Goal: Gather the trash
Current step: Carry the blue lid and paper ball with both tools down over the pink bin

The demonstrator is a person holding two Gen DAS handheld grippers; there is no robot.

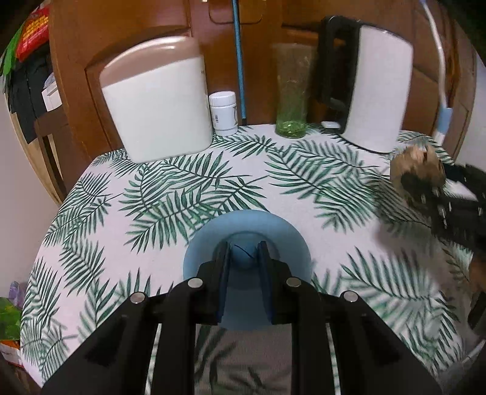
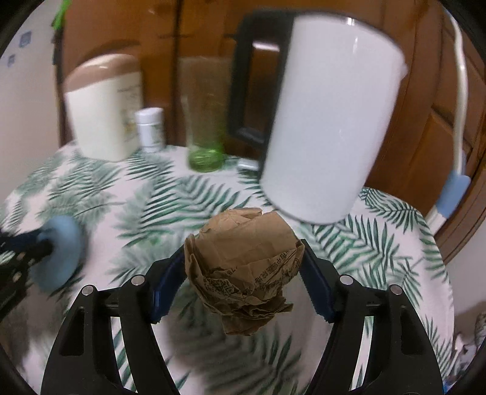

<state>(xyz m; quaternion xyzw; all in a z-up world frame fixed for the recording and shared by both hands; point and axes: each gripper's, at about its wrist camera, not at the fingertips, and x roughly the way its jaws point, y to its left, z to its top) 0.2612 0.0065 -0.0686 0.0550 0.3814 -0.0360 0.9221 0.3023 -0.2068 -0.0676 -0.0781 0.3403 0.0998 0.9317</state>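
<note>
My right gripper (image 2: 244,258) is shut on a crumpled brown paper ball (image 2: 243,261) and holds it above the leaf-print table (image 2: 395,243). The ball (image 1: 417,167) and the right gripper (image 1: 425,185) also show at the right edge of the left wrist view, blurred. My left gripper (image 1: 244,252) is shut on the rim of a blue bowl (image 1: 247,237), which it holds over the table's near side. In the right wrist view the blue bowl (image 2: 60,252) is at the left, blurred.
At the table's back stand a cream canister with a brown lid (image 1: 158,100), a small white pill bottle (image 1: 224,112), a green glass (image 1: 291,91) and a white kettle with a black handle (image 1: 376,91). A wooden door (image 1: 121,27) is behind them.
</note>
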